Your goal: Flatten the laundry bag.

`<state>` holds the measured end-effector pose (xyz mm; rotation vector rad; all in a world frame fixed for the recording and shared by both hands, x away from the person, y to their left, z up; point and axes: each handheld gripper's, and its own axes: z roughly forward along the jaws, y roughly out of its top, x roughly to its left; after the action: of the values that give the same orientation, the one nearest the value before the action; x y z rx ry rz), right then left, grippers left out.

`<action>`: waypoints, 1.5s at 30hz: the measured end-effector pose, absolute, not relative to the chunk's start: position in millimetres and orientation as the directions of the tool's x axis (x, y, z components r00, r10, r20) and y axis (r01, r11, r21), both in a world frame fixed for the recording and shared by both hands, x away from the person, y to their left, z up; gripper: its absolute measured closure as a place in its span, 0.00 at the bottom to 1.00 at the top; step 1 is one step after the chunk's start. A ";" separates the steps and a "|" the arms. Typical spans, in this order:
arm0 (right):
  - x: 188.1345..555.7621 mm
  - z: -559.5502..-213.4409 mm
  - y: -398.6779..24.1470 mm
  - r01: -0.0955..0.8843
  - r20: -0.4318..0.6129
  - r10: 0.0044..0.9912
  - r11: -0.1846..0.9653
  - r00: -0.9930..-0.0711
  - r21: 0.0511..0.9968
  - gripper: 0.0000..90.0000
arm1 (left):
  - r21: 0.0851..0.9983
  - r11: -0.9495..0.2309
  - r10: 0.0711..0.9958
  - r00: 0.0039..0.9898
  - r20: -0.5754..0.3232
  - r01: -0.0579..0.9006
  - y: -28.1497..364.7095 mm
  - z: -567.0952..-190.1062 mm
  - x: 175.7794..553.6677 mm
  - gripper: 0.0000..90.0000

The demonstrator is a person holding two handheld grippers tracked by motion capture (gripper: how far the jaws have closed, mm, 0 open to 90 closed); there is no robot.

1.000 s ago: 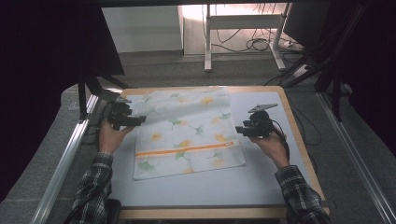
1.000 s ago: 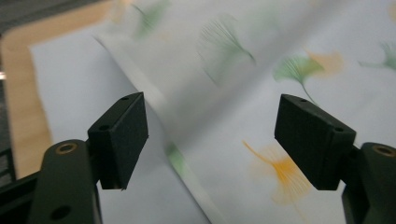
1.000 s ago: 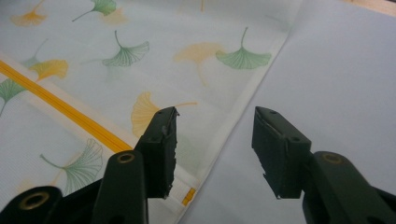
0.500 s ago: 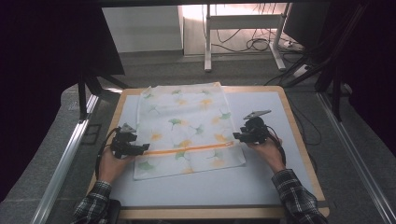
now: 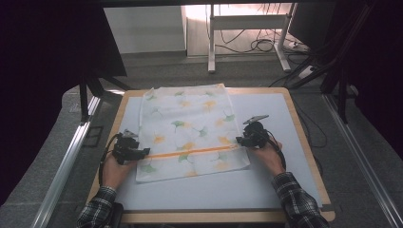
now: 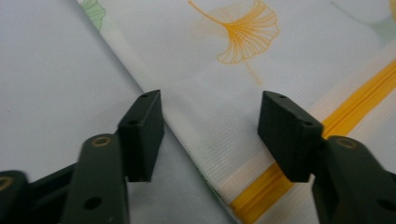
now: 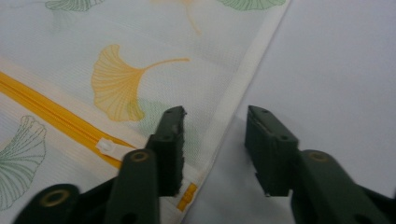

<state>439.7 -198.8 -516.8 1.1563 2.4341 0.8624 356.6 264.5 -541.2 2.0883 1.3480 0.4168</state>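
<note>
1. A white mesh bag (image 5: 187,133) printed with ginkgo leaves lies flat on the grey-topped bench (image 5: 285,118), its orange zipper (image 5: 195,152) running across it near the person's side; no brand, label or writing can be read.
2. The left gripper (image 5: 142,153) straddles the bag's left edge at the zipper, fingers (image 6: 142,133) released and just closing.
3. The right gripper (image 5: 240,141) straddles the right edge beside the white zipper pull (image 7: 105,146), fingers (image 7: 170,144) likewise apart and closing.

mesh bag (image 5: 187,130) — white, ginkgo print, orange zipper | flat on table
</note>
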 end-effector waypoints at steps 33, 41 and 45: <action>355.3 -500.2 -241.8 0.603 0.006 0.715 0.586 -0.700 0.541 0.97 | 0.599 -0.447 0.785 0.613 -0.094 0.664 230.6 -531.8 319.3 0.93; 340.0 -500.5 -254.3 0.622 0.032 0.723 0.571 -0.690 0.536 0.96 | 0.590 -0.480 0.764 0.640 -0.083 0.649 222.3 -530.6 303.0 0.91; 332.2 -502.0 -257.0 0.623 0.037 0.716 0.579 -0.697 0.526 0.96 | 0.593 -0.485 0.765 0.641 -0.069 0.643 221.2 -530.7 299.0 0.82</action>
<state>332.2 -257.0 -502.0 1.1257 2.6282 0.7706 299.0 221.2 -530.7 2.2740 1.0931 0.2722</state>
